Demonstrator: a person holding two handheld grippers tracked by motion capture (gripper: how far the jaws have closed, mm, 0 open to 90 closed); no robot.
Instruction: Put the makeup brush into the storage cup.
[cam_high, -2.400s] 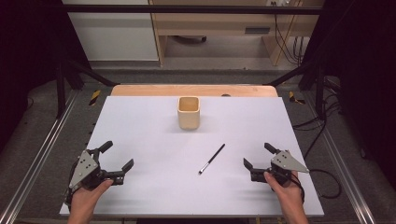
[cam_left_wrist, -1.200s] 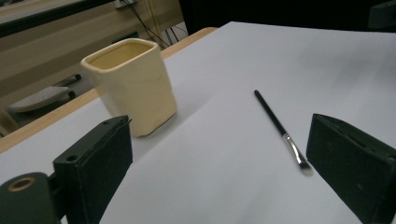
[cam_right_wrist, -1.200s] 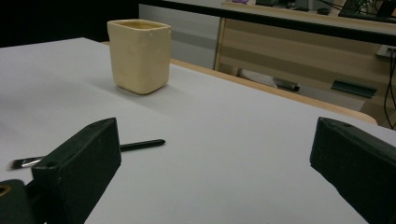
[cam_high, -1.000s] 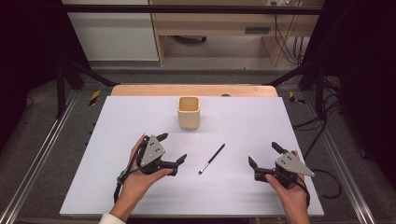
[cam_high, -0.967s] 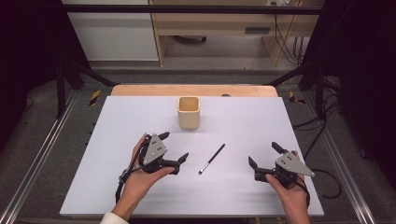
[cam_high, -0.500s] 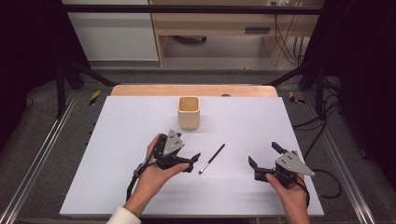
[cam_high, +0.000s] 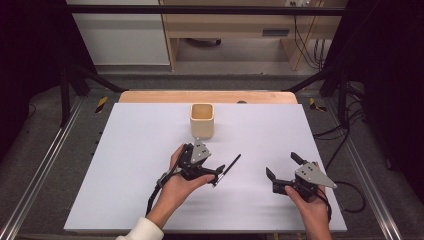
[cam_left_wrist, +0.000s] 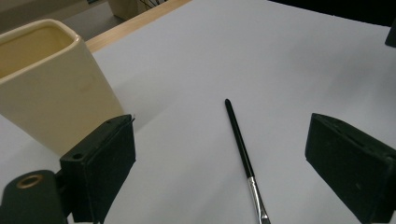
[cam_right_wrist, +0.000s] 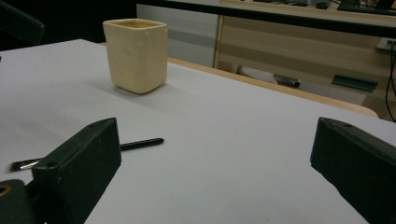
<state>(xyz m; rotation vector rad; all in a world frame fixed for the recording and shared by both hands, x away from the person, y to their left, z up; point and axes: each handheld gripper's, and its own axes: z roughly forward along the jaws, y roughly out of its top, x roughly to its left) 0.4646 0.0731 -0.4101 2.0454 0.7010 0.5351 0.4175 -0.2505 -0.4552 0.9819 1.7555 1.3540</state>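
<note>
A white sheet covers most of the bench (cam_high: 125, 165), and a strip of bare light wood shows along its far edge. Beyond that edge the floor is grey; a pale wooden cabinet stands against the back of the room with cables hanging at its right side, and a white panel stands to its left. Black frame bars cross overhead and slant down at both sides, and metal rails run along the left and right of the bench.

A cream square cup (cam_high: 202, 120) stands upright near the far middle of the sheet. Nearer the person lies a thin black brush (cam_left_wrist: 239, 142), flat on the sheet, its black handle pointing away toward the cup's right and its metal ferrule toward the person.

The left gripper (cam_high: 218, 175) is held low over the sheet just left of the brush's near end; in the left gripper view its fingers (cam_left_wrist: 100, 163) are spread wide, with the brush lying between them untouched and the cup close on the left. The right gripper (cam_high: 283, 166) sits well to the right, near the front of the sheet, its fingers (cam_right_wrist: 77, 168) also spread apart and holding nothing; from its view the brush lies beyond its left finger and the cup stands farther back
</note>
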